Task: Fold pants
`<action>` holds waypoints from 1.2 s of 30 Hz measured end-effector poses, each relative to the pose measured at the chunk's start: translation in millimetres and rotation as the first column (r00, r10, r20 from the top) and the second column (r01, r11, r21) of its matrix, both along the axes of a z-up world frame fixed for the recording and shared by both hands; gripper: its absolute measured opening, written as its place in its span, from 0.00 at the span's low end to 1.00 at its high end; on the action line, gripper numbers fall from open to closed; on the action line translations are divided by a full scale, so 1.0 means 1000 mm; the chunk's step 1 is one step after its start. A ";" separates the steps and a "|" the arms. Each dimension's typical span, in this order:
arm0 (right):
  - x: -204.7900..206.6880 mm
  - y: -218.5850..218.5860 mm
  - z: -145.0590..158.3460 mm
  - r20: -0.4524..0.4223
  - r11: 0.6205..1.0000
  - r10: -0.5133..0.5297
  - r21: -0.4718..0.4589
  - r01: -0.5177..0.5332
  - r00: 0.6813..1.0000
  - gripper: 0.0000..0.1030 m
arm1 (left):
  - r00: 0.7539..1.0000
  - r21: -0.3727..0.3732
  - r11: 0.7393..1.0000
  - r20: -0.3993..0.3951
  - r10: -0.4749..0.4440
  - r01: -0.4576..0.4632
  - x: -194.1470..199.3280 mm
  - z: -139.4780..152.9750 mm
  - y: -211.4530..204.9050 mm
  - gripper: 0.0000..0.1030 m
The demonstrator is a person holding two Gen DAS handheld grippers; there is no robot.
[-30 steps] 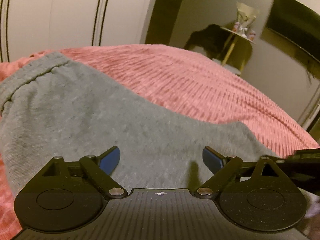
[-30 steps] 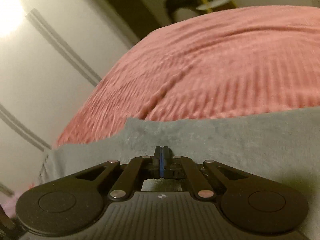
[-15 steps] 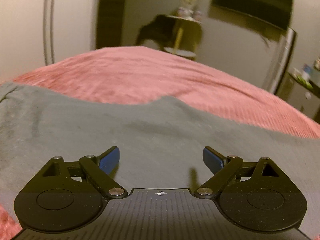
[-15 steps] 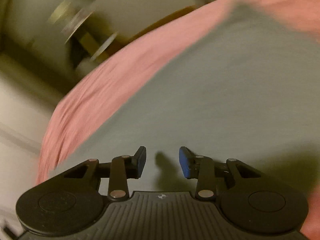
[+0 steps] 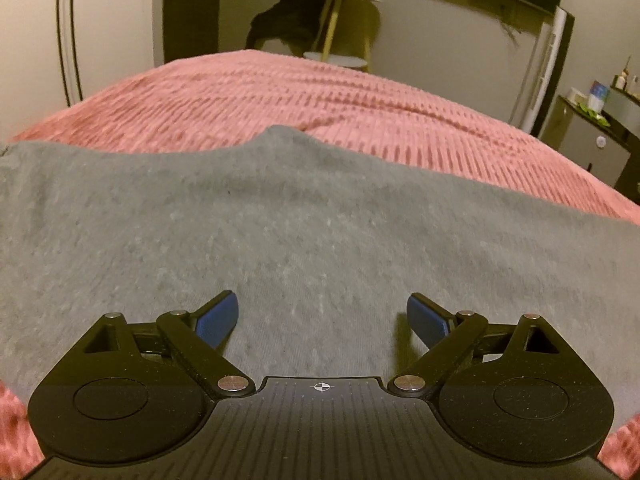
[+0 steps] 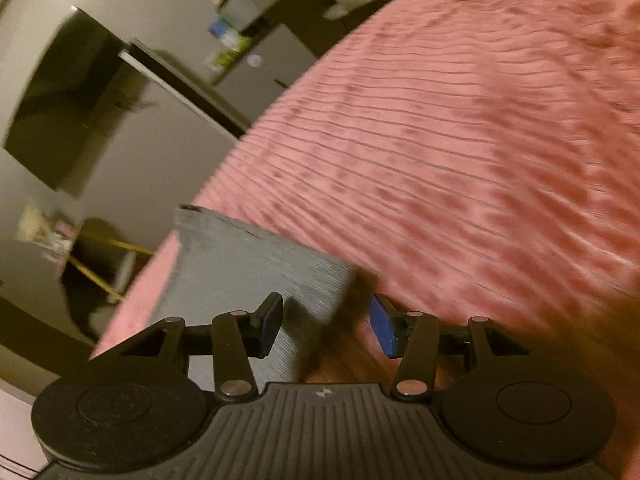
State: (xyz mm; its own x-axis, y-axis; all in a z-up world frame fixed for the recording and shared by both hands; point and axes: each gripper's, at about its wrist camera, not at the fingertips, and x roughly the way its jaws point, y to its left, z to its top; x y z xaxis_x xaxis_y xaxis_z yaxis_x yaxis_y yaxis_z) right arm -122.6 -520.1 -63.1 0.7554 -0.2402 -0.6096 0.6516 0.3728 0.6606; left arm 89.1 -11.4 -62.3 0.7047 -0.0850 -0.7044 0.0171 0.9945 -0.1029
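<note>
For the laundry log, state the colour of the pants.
Grey pants, plain; clearest in the left wrist view.

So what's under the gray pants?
The gray pants lie spread on a pink ribbed blanket, which shows all around them. What the blanket looks like right beneath the pants is covered, and so is whatever lies under the blanket.

Grey pants (image 5: 304, 240) flat on pink bedspread (image 5: 360, 96)

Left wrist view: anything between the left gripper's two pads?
Only the flat grey pants; the left gripper stands open over them, nothing pinched. Pink bedspread lies beyond.
</note>
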 end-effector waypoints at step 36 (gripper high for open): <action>0.137 0.271 0.105 -0.240 0.457 0.730 -0.525 -0.718 0.640 0.09 | 1.000 -0.153 0.988 0.016 -0.001 0.003 -0.007 0.010 0.010 0.93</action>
State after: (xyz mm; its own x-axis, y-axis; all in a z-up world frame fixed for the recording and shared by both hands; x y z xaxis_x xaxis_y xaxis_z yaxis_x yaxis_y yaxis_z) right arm 14.9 -249.5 42.2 0.8230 0.1318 -0.5526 -0.0316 0.9818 0.1870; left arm 81.8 -1.7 -52.6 0.7156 -0.1925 -0.6715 0.0221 0.9670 -0.2537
